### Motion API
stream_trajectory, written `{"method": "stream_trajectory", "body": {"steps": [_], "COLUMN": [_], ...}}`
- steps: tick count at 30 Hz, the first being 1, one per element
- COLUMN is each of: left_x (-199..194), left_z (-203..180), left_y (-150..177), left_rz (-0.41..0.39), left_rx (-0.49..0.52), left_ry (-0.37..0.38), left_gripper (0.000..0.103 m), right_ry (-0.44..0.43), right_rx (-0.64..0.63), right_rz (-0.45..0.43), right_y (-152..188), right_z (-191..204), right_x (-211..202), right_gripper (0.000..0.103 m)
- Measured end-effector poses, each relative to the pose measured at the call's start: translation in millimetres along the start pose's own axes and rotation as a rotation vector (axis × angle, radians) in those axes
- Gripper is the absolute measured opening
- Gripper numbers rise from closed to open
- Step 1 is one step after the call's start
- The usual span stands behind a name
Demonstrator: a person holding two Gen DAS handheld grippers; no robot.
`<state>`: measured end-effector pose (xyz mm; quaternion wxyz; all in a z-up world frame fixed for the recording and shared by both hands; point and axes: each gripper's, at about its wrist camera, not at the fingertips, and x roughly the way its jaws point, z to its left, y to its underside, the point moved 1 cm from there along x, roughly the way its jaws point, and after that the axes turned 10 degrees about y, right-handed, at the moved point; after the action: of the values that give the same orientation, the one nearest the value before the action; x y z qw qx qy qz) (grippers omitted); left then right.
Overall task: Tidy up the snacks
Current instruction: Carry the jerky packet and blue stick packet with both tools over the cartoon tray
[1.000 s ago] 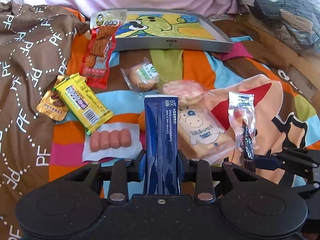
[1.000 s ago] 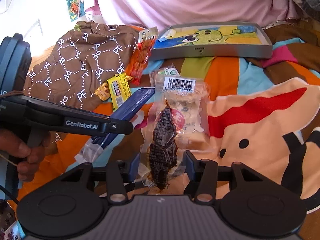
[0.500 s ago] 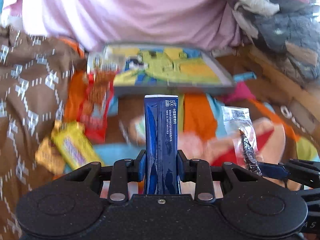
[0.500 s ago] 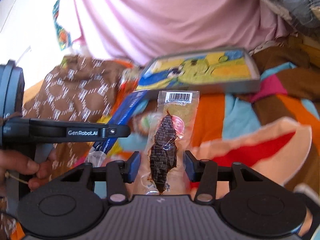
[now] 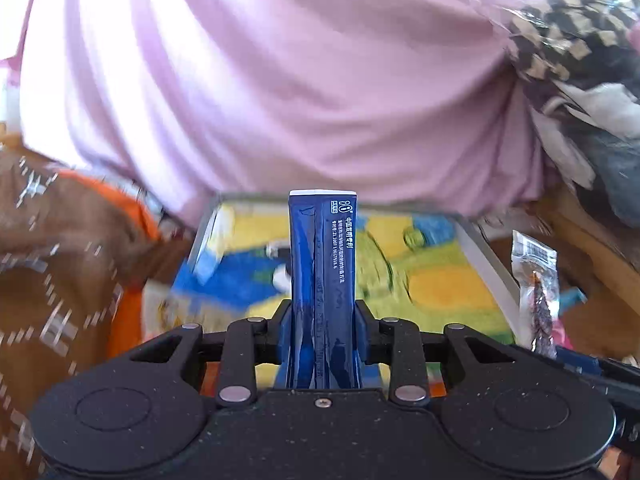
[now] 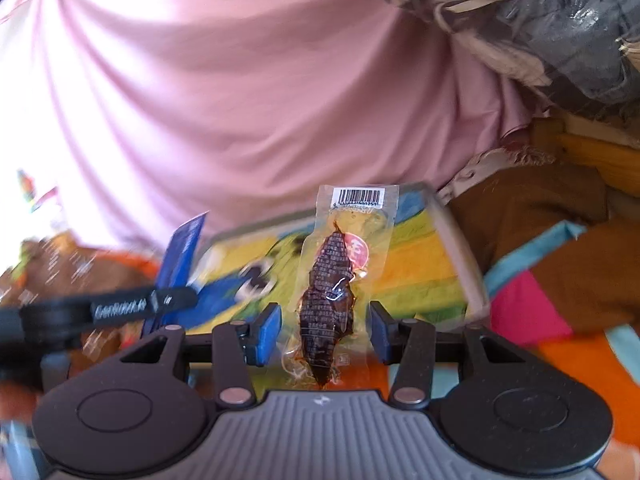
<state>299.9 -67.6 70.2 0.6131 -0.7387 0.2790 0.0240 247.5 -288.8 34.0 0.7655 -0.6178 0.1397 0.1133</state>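
Left wrist view. Left gripper [image 5: 323, 322]: clenched on a dark blue snack pack [image 5: 322, 280], which stands upright between the blue pads, white top edge uppermost, printed text down one face. Beyond it: a grey-rimmed tray [image 5: 486, 272] with a yellow, green and blue cartoon floor, blurred. Pink fabric [image 5: 300, 80] fills the upper field. Brown patterned cloth [image 5: 60, 264] at left. A clear vacuum pouch of dark meat [image 5: 538, 292] appears at the right edge, near the tray's right rim.

Right wrist view. Right gripper [image 6: 324, 334]: pads stand apart on either side of the clear pouch [image 6: 336, 280]; whether they grip it cannot be told. Pouch upright, barcode label at top, in front of the tray [image 6: 460, 256]. The left gripper [image 6: 152, 304] enters from the left, carrying the blue pack [image 6: 180, 256] over the tray's left part. Striped bedding [image 6: 540, 320] lies at right.
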Motion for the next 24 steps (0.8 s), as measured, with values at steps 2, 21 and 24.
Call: {"method": "stream_trajectory", "body": {"steps": [2,21,24], "left_x": [17.6,116.9,116.0], "left_z": [-0.6,13.6,14.8], "left_y": [-5.2,-1.8,-1.7], "left_rz": [-0.007,0.118,0.122], "left_rx": [-0.001,-0.062,-0.07], "left_ry": [-0.007,-0.027,-0.02], "left_gripper": [0.033,0.034,0.037], "right_ry": [0.023,0.156,0.159], "right_rx": [0.027,0.026,0.023], "right_rz": [-0.004,0.131,0.126], "right_y": [-9.9,-6.7,-5.6], "right_z": [-0.2,4.5,6.0], "right_x": [18.7,115.4,113.6], "right_gripper": [0.051,0.034,0.038]}}
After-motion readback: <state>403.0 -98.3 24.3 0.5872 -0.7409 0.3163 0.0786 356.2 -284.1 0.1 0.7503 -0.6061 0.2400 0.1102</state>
